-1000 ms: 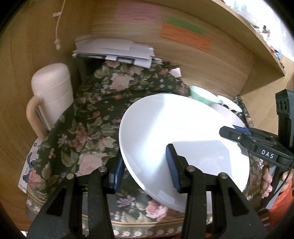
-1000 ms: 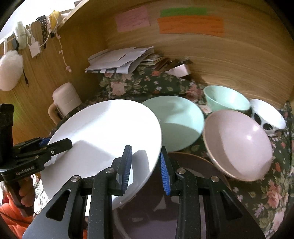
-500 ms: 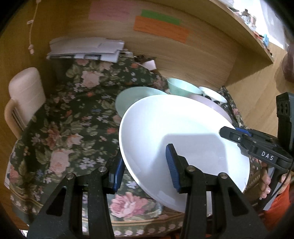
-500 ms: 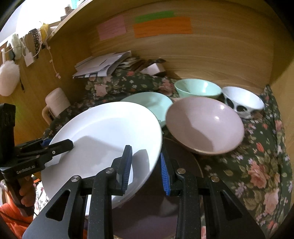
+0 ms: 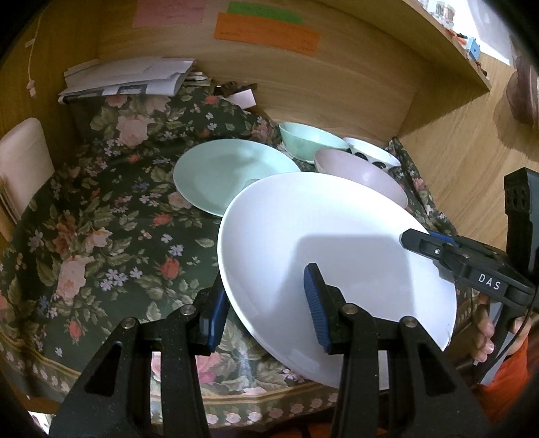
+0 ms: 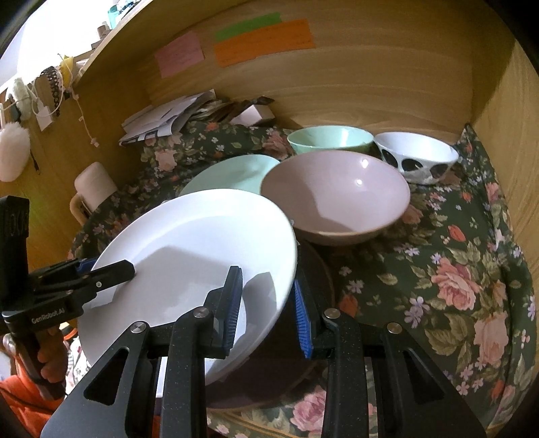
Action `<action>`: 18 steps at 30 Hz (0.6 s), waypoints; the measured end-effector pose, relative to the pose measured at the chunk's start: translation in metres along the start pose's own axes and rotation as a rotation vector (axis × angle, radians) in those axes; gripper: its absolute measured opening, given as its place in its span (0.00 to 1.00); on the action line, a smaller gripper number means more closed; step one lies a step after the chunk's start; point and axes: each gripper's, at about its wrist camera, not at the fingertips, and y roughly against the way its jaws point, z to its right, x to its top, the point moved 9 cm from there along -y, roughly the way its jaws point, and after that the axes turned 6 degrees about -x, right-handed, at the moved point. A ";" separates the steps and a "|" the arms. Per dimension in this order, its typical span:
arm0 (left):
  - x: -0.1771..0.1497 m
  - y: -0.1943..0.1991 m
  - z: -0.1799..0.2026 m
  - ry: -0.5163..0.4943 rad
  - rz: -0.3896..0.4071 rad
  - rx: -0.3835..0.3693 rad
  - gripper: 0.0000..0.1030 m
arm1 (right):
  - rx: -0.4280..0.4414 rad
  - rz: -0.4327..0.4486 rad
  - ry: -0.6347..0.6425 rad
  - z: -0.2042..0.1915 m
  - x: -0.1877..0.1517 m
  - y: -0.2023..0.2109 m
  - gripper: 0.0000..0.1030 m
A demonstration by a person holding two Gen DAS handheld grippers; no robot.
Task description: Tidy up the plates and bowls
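Observation:
A large white plate hangs tilted above the floral cloth, held at two sides. My left gripper is shut on its near left rim, one pad under it and one on top. My right gripper is shut on the opposite rim of the white plate. Under that edge lies a dark plate. Behind it stand a pink bowl, a mint plate, a mint bowl and a white bowl with black spots.
A floral cloth covers the table inside a wooden alcove. A stack of papers lies at the back left, and a pale pink mug stands at the left edge. Coloured notes are stuck on the back wall.
Both grippers have carried the white plate to the right across the table. The mug and papers slid leftward in view, and the mint plate and bowls came closer.

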 end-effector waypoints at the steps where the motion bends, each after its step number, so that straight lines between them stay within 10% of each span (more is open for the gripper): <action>1: -0.001 -0.001 0.001 -0.001 -0.003 0.000 0.42 | 0.001 -0.002 -0.004 0.001 -0.002 0.000 0.26; 18: -0.023 -0.016 0.000 0.012 -0.062 0.026 0.42 | 0.018 -0.058 -0.048 0.008 -0.027 -0.016 0.26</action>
